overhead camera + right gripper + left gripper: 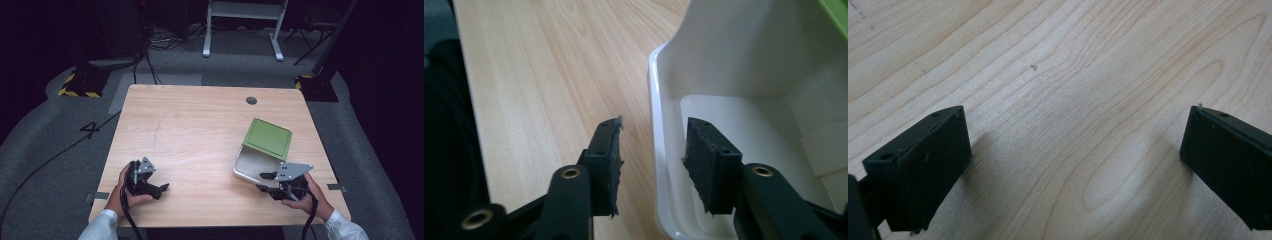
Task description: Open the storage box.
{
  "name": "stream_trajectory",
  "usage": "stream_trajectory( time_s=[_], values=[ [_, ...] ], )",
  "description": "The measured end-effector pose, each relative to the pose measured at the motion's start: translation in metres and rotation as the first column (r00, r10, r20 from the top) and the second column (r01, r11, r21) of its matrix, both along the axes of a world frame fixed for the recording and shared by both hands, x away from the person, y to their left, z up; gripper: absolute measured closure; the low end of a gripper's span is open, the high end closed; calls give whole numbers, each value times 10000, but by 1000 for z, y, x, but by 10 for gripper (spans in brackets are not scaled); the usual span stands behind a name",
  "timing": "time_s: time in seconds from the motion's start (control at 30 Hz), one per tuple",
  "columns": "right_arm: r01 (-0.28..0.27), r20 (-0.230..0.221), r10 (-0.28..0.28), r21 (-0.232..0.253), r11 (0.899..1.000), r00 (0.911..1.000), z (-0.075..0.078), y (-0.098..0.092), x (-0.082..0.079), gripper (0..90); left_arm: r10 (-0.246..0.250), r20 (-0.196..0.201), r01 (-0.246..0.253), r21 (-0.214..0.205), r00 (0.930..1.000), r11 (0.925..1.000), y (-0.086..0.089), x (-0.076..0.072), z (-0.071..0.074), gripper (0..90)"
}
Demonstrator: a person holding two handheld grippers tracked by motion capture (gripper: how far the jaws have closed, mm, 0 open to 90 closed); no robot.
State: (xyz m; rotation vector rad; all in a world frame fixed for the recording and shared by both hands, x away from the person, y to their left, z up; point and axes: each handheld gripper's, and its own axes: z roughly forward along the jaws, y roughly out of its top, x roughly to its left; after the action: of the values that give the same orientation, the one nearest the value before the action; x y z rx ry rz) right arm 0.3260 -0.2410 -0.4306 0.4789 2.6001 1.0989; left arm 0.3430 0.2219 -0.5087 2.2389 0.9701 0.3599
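A white box [252, 165] with a raised green lid [268, 138] lies tilted at the right of the wooden table [200, 125]. My right gripper [264, 181] is at the box's near rim. In the right gripper view the right gripper [653, 152] is open and straddles the white box [734, 60] wall, one jaw outside and one inside, with a gap on both sides. The box looks empty, and a strip of the green lid [836, 12] shows at the top right. My left gripper [161, 189] rests at the front left, open wide [1075, 160] over bare wood.
A round grommet hole [251, 100] sits near the table's far edge. Grey tape marks [100, 196] lie at the front corners. Beyond the table are floor cables, a white desk frame [240, 15] and a yellow-black striped base [80, 85].
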Motion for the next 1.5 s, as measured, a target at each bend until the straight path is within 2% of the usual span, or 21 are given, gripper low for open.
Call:
stream_trajectory(
  time_s=[0.1, 0.2, 0.3, 0.43, 0.47, 0.53, 0.63, 0.73, 1.1, 1.5],
  values=[
    [-32, 183, 39, -360, 9993, 9998, 0, 6, -2, 536, 2, 0, -2, -2, 10000, 10000, 0, 0, 0, 2],
    [-212, 229, 219, -314, 9993, 9995, 1, 8, -3, 539, 1, -2, -1, -3, 10000, 10000, 0, 0, 0, 2],
    [-292, 192, 302, -492, 9984, 9994, 0, 14, -3, 519, 1, -2, -1, -3, 10000, 10000, 0, 0, 0, 2],
    [-118, -48, 115, -843, 9964, 9999, -7, 23, 2, 503, -1, -2, 1, -1, 10000, 10000, 0, 0, 0, 2],
    [-81, -41, 77, -1091, 9940, 10000, -10, 27, 4, 497, -1, -2, 1, -1, 10000, 10000, 0, 0, 0, 2],
    [-74, -142, 58, -1146, 9934, 9999, -11, 28, 5, 496, 0, -2, 0, -3, 10000, 10000, 0, 0, 0, 2],
    [-213, -423, 155, -1403, 9899, 9990, -14, 33, 8, 542, 1, -1, -1, -4, 10000, 10000, 0, 0, 0, 2],
    [-477, -667, 394, -1268, 9908, 9970, -14, 34, 7, 582, 3, -2, -3, -5, 10000, 10000, 0, 0, 0, 2],
    [-986, -1056, 889, -903, 9910, 9904, -10, 38, -2, 677, 1, -3, -1, -2, 10000, 10000, 0, 0, 0, 2],
    [-1137, -1407, 1019, -785, 9904, 9848, -10, 42, -10, 694, -1, -1, 1, -1, 10000, 10000, 0, 0, 0, 2]
  ],
)
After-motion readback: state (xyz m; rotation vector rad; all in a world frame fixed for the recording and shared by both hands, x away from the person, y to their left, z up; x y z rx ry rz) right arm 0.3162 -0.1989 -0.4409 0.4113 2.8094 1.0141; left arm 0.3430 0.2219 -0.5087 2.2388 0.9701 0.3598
